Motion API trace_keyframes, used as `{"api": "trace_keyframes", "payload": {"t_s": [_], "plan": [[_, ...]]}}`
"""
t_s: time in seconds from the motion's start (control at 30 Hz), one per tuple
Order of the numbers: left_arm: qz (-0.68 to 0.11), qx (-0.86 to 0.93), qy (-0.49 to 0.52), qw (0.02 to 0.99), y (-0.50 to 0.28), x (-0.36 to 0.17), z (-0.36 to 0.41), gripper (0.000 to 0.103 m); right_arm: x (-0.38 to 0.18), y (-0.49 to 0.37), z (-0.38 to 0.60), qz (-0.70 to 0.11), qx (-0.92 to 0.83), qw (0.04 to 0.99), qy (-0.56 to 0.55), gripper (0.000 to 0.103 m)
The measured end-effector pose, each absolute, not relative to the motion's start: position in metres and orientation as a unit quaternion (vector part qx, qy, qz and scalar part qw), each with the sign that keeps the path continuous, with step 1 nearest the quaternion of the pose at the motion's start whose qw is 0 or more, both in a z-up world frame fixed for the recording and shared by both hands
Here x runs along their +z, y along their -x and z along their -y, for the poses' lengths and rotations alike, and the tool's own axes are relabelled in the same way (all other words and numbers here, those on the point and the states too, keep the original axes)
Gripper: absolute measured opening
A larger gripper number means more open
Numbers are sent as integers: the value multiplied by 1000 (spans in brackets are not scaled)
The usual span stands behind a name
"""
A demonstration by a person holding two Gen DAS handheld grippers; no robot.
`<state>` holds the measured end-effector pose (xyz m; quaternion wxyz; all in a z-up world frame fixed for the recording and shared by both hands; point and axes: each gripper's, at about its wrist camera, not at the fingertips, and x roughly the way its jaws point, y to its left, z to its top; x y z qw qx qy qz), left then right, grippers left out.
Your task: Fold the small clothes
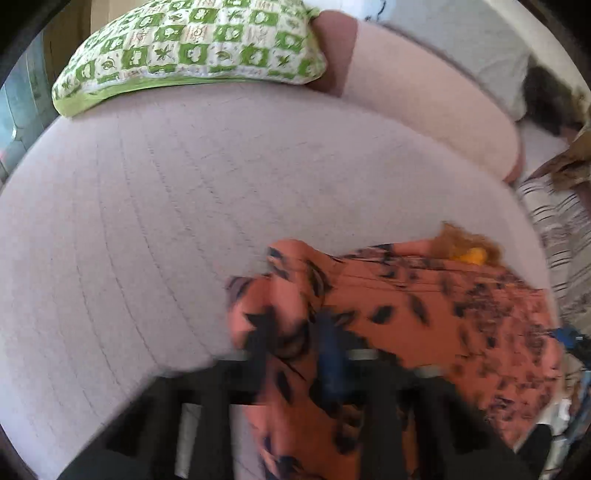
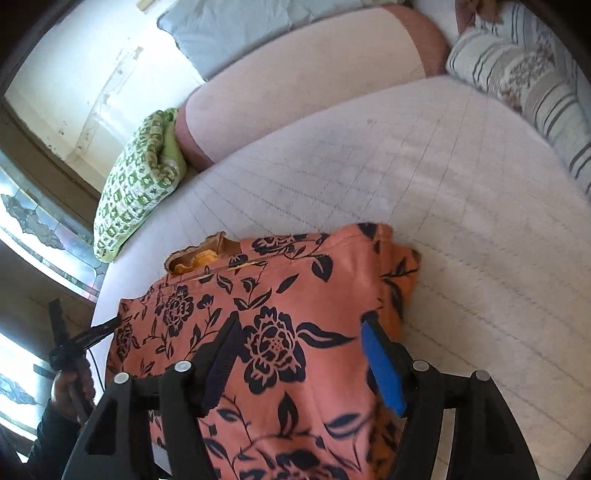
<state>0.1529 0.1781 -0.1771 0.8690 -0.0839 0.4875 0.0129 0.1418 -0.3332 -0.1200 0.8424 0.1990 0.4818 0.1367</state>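
Orange floral garment (image 2: 280, 332) lying on the quilted mattress (image 2: 461, 192), near its front edge. Left gripper (image 1: 295, 332) is pinching a bunched corner of the fabric, fingers closed on it; right gripper (image 2: 299, 354) is hovering over the cloth with fingers spread and nothing between them. Likely risk: the thin, blurred left pinch is slipping, or the unpinned side is dragging and creasing the fold

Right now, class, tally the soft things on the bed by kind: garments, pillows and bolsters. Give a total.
Garments: 1, the orange floral garment.
Pillows: 3, the green checked pillow, the striped pillow and the pale grey pillow.
Bolsters: 1, the pink bolster.
Total: 5.
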Motion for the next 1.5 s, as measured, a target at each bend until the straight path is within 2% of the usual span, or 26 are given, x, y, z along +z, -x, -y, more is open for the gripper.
{"api": "trace_keyframes", "payload": {"t_s": [0.07, 0.13, 0.23, 0.3, 0.33, 0.37, 0.4, 0.43, 0.67, 0.77, 0.8, 0.83, 0.87, 0.93, 1.0, 1.03, 1.1, 1.17, 1.2, 1.23, 1.27, 1.33, 1.43, 1.5], "plan": [[-467, 20, 113, 877, -144, -169, -187, 5, -124, -138, 338, -484, 135, 841, -199, 70], [-421, 30, 99, 901, -125, -152, -185, 5, -121, -136, 341, -483, 139, 842, -198, 70], [-461, 43, 97, 881, -133, -183, -189, 7, -124, -136, 344, -484, 148, 841, -191, 70], [-457, 42, 112, 882, -137, -193, -191, 10, -130, -140, 350, -490, 137, 836, -204, 70], [-450, 41, 120, 884, -138, -189, -191, 14, -130, -141, 354, -486, 136, 834, -221, 71], [-447, 43, 127, 884, -140, -184, -190, 23, -127, -140, 359, -478, 136, 834, -240, 71], [-448, 49, 124, 884, -138, -181, -192, 45, -125, -140, 362, -472, 134, 836, -245, 76], [-446, 54, 119, 885, -138, -178, -192, 49, -123, -140, 363, -468, 128, 840, -244, 78], [-393, 56, 90, 913, -93, -133, -180, 49, -125, -167, 359, -481, 96, 852, -184, 78], [-383, 31, 54, 922, -79, -137, -157, 55, -134, -180, 352, -495, 102, 845, -175, 78], [-388, 28, 35, 921, -77, -146, -147, 55, -138, -185, 348, -502, 102, 843, -165, 66], [-398, 26, 23, 917, -78, -154, -141, 55, -140, -190, 345, -508, 96, 843, -151, 22], [-410, 26, 14, 912, -79, -163, -138, 55, -141, -192, 343, -510, 90, 844, -140, 14], [-427, 36, 5, 904, -82, -181, -134, 55, -122, -188, 339, -478, 75, 868, -109, 12], [-423, 41, -11, 905, -80, -189, -131, 56, -104, -179, 336, -431, 62, 897, -78, 12], [-426, 46, -15, 903, -81, -194, -131, 58, -107, -180, 338, -435, 55, 895, -77, 12], [-428, 46, -5, 903, -75, -195, -135, 60, -140, -194, 347, -495, 50, 863, -89, 13], [-434, 46, 0, 900, -76, -189, -135, 60, -150, -192, 353, -498, 50, 860, -98, 17], [-433, 41, 4, 901, -72, -184, -137, 60, -141, -184, 358, -479, 34, 870, -107, 30], [-430, 37, 8, 902, -71, -181, -137, 60, -135, -180, 362, -470, 23, 875, -113, 53], [-423, 32, 9, 905, -67, -173, -135, 60, -122, -169, 366, -452, 13, 883, -131, 62], [-409, 17, 11, 912, -57, -164, -132, 60, -100, -149, 365, -427, 41, 889, -163, 63], [-402, -9, 12, 916, -44, -157, -123, 60, -81, -116, 342, -445, 162, 853, -221, 66], [-405, -14, 16, 914, -38, -158, -119, 60, -80, -95, 333, -446, 165, 851, -224, 66]]}}
